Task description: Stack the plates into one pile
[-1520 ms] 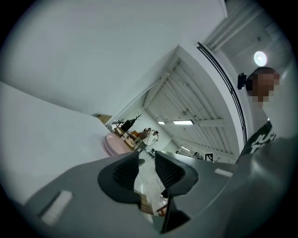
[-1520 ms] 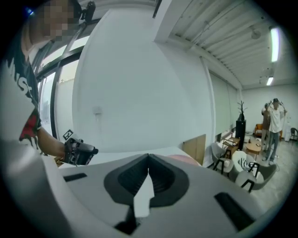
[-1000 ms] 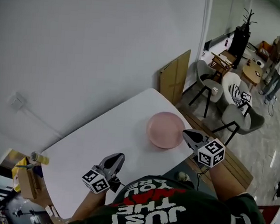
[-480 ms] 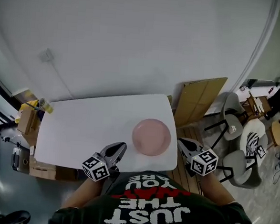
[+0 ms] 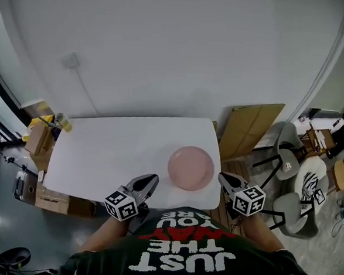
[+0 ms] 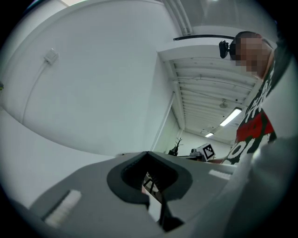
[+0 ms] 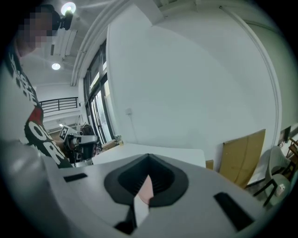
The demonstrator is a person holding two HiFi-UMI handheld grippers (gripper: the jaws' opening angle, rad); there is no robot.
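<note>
A pink plate (image 5: 191, 167), one plate or a low pile, lies on the right part of the white table (image 5: 112, 153). My left gripper (image 5: 151, 180) hovers at the table's near edge, left of the plate and apart from it, shut on nothing. My right gripper (image 5: 222, 177) hangs off the table's right front corner, just right of the plate, its jaws together and empty. In the right gripper view a sliver of the pink plate (image 7: 145, 188) shows through the slit of the gripper (image 7: 149, 159). The left gripper view looks past its gripper (image 6: 148, 156) at wall and ceiling.
A cardboard sheet (image 5: 249, 124) leans against the wall right of the table. Grey chairs (image 5: 288, 149) stand further right. Cardboard boxes (image 5: 38, 137) and a yellow bottle (image 5: 62, 121) sit at the table's left end. A wall socket (image 5: 70, 60) with a cable is above.
The head view has swung round, so the table now lies square across the picture. Both grippers stay shut near its front edge. The plate has not moved.
</note>
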